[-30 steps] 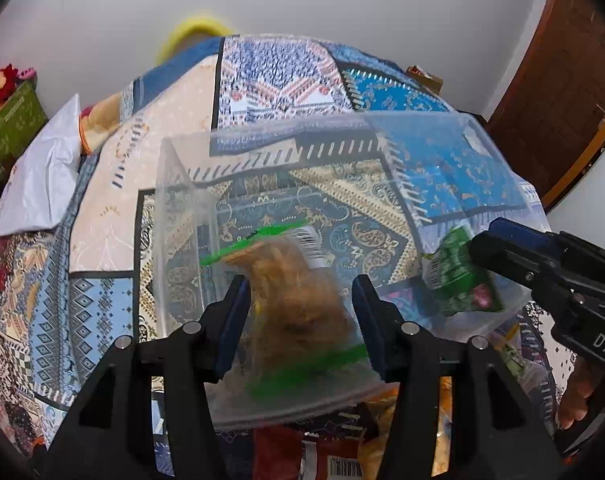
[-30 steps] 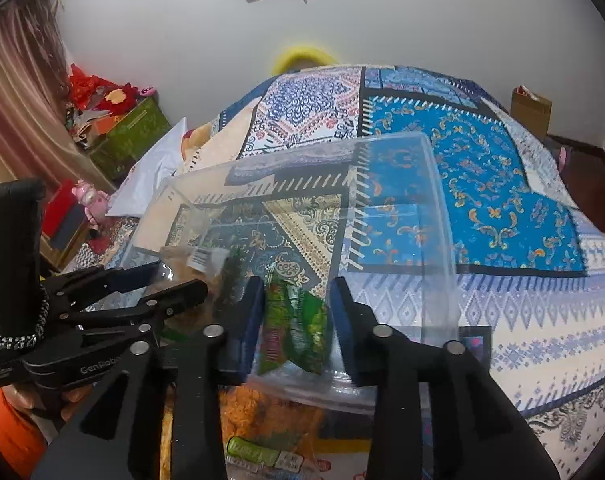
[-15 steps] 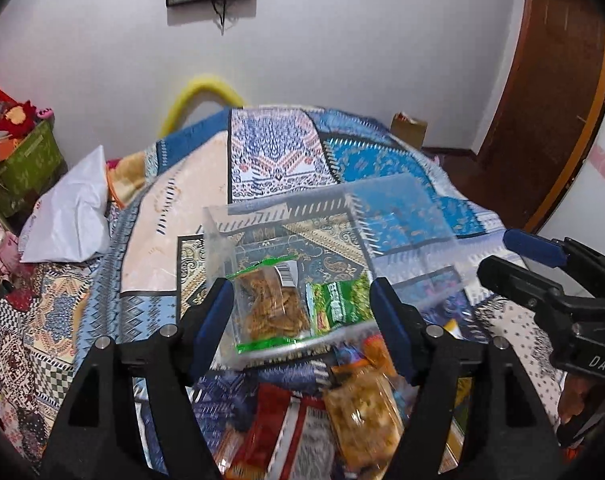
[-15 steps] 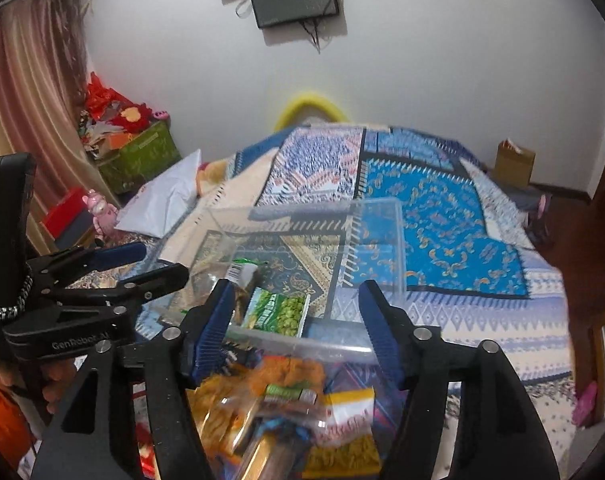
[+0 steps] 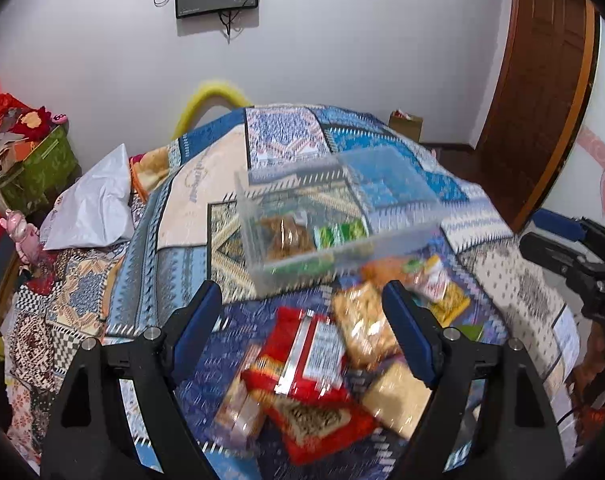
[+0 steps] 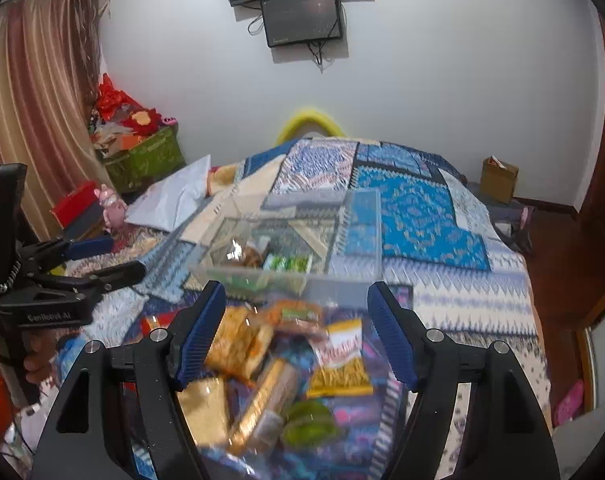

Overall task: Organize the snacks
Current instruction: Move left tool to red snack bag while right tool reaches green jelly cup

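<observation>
A clear plastic bin (image 5: 334,216) stands on the patterned bedspread, also in the right wrist view (image 6: 302,240). Inside lie a bag of brown snacks (image 5: 284,234) and a green packet (image 5: 340,234). A pile of loose snack packs lies in front of it: a red pack (image 5: 306,360), golden bags (image 5: 362,328), a yellow pack (image 6: 340,356). My left gripper (image 5: 302,332) is open and empty above the pile. My right gripper (image 6: 296,336) is open and empty above the same pile. Each gripper shows at the edge of the other's view.
A white pillow (image 5: 90,204) lies at the bed's left side. A green crate (image 6: 142,160) with red clutter stands by the curtain. A brown door (image 5: 542,92) is at the right. A cardboard box (image 6: 498,180) sits on the floor beyond the bed.
Both grippers let go of their snack bags inside the bin, opened, and pulled back and up. The bin now lies farther off and the loose pile is in view.
</observation>
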Action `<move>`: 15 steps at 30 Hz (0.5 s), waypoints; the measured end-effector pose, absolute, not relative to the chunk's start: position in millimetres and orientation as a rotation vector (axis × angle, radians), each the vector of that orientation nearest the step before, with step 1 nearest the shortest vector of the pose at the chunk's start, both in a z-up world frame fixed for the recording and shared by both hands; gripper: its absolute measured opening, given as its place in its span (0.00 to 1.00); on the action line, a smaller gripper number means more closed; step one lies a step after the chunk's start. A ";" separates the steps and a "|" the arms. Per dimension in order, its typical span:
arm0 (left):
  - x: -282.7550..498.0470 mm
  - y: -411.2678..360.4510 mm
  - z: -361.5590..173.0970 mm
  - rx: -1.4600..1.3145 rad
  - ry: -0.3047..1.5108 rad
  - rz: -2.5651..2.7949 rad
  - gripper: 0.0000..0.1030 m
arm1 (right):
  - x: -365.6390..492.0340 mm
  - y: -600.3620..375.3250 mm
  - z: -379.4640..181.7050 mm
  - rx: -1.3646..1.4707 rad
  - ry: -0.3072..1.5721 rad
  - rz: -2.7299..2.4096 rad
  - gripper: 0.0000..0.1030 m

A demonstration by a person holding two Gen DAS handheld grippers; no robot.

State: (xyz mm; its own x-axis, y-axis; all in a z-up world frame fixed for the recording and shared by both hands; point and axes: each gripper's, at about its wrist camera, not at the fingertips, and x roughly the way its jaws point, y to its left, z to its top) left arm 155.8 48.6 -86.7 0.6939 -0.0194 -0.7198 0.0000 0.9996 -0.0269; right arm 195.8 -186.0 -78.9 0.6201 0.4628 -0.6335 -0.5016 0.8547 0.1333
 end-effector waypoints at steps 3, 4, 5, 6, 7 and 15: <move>145.5 47.9 -100.4 -0.014 0.836 -0.015 0.80 | 190.0 -191.9 -94.4 -0.053 0.752 0.545 0.68; 142.2 48.2 -105.7 -0.015 0.848 -0.016 0.80 | 188.8 -194.0 -98.2 -0.051 0.763 0.542 0.68; 139.1 48.7 -110.4 -0.017 0.857 -0.018 0.80 | 187.8 -196.1 -105.3 -0.048 0.779 0.534 0.68; 137.2 48.6 -116.3 -0.019 0.870 -0.020 0.80 | 187.4 -197.8 -112.8 -0.045 0.798 0.526 0.68; 135.3 48.6 -123.2 -0.024 0.884 -0.027 0.80 | 185.5 -199.7 -118.3 -0.039 0.811 0.524 0.68; 143.3 48.6 -167.6 -0.027 0.989 -0.030 0.80 | 183.7 -204.0 -172.7 0.020 0.957 0.522 0.68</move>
State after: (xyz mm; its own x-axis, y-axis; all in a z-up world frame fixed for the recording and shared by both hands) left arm 143.3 48.6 -167.6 0.5494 -0.0375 -0.8347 0.0128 0.9993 -0.0365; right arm 183.7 -204.0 -172.7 0.4623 0.4331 -0.7737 -0.4161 0.8765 0.2421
